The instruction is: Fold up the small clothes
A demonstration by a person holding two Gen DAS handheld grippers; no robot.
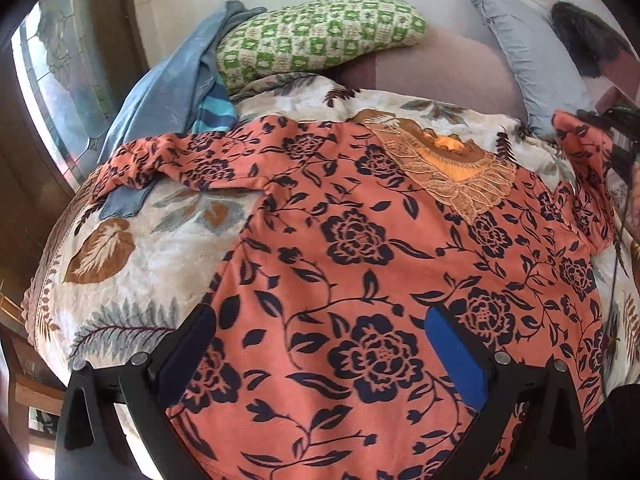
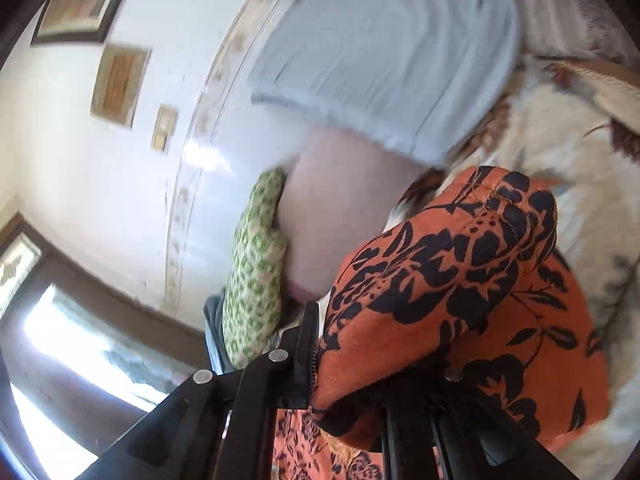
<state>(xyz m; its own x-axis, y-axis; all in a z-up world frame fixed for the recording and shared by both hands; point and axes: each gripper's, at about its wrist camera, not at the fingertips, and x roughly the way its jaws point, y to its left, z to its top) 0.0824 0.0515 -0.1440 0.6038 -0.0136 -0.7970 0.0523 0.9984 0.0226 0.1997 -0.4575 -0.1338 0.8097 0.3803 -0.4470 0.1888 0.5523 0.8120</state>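
An orange top (image 1: 360,240) with dark flowers and a lace neckline (image 1: 452,176) lies spread flat on the bed. My left gripper (image 1: 324,332) hangs open just above its lower part, with one finger on each side and nothing pinched. At the right edge of the left wrist view, the top's sleeve (image 1: 580,148) is lifted off the bed. In the right wrist view that sleeve (image 2: 440,264) bunches over my right gripper (image 2: 340,332), which is shut on it. One of its fingers is hidden under the cloth.
A leaf-patterned bedspread (image 1: 120,248) covers the bed. A green checked pillow (image 1: 320,36) and a grey-blue pillow (image 1: 528,52) lie by the wall. A blue garment (image 1: 168,92) is heaped at the back left, its end under the top's other sleeve. The bed drops away at the left, toward a window (image 1: 48,92).
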